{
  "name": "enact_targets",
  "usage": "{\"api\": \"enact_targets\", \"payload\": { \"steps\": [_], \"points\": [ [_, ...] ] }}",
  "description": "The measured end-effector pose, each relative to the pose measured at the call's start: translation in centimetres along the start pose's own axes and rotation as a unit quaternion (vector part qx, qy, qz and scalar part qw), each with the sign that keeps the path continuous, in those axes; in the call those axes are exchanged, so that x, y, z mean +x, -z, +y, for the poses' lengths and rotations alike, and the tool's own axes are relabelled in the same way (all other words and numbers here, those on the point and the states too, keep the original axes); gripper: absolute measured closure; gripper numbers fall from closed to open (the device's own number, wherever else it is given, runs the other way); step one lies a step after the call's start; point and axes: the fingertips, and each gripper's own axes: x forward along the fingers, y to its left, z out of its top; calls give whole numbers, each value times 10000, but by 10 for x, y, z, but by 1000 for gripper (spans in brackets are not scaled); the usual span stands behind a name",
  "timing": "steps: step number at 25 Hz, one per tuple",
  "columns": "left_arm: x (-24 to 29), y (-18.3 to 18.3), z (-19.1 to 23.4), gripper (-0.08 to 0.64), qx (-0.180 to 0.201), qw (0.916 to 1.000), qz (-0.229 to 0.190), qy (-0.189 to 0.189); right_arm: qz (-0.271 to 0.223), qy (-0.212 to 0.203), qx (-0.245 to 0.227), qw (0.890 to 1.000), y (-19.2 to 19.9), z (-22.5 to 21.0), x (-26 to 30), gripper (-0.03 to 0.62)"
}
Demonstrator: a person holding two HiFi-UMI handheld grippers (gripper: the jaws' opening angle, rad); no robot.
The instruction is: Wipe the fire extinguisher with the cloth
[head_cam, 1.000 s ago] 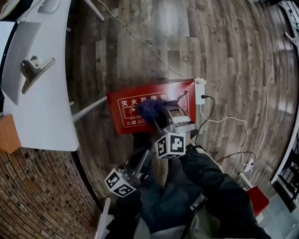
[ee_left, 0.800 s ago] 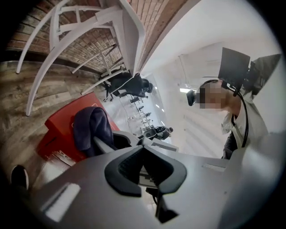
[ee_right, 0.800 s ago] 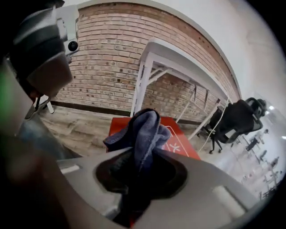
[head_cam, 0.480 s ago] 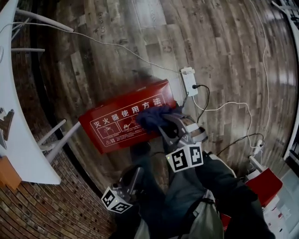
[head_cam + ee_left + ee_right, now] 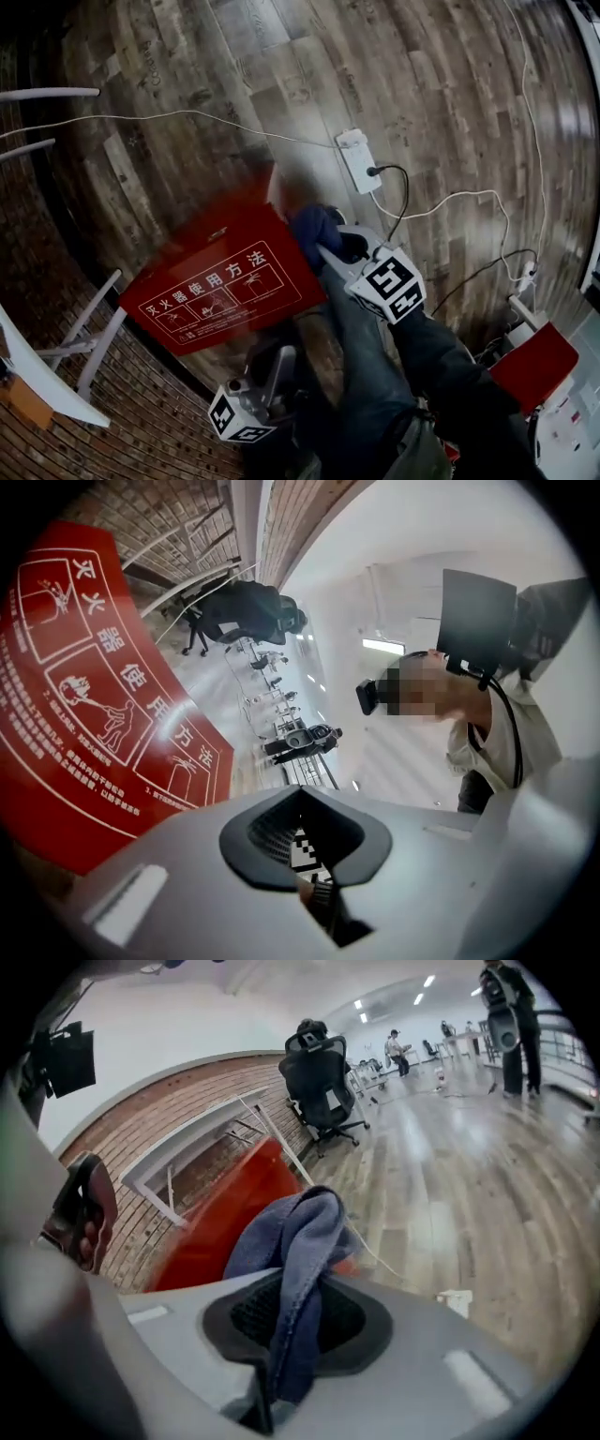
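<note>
1 red extinguisher box [image 5: 225, 286]; R claw [image 5: 328, 251] grips 1 blue cloth [image 5: 311, 228]; L claw [image 5: 284, 356] prob. shut

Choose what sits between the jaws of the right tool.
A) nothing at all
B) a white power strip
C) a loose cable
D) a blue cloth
D: the right gripper view shows the blue cloth pinched in the right tool, whose jaws have just been closing on it, with its folds bunched up above them.
</note>
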Motion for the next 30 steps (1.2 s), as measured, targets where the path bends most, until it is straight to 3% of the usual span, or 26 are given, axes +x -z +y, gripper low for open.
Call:
{"api": "enact_targets", "payload": {
  "steps": [4,7,11,14,17,20,24,27,30],
  "points": [
    [2,-10,13,561,149,9993,-267,-218,66,-535,440,9976,18,-20,61,525],
    [-4,-20,17,561,155,9981,-484,-349,131,-541,848,9948,29,-52,102,531],
    [-11,-28,23,560,231,9963,-653,-501,777,-350,1033,9910,69,-97,168,531],
    [-15,-28,31,561,253,9957,-618,-646,1481,-245,1351,9794,112,-128,208,531],
    [-19,-26,39,560,248,9951,-540,-795,1879,-236,1780,9656,145,-134,215,531],
    [-23,-25,47,561,233,9942,-472,-938,1862,-502,1547,9690,149,-109,189,532],
    [-26,-21,58,561,205,9923,-336,-1174,1336,-1356,922,9774,119,-46,117,534],
    [-23,-14,66,561,189,9887,-20,-1490,254,-2076,1085,9718,72,-3,55,534],
    [-24,-5,75,561,457,9813,525,-1794,-668,-2142,1228,9667,28,13,22,534]
  ]
}}
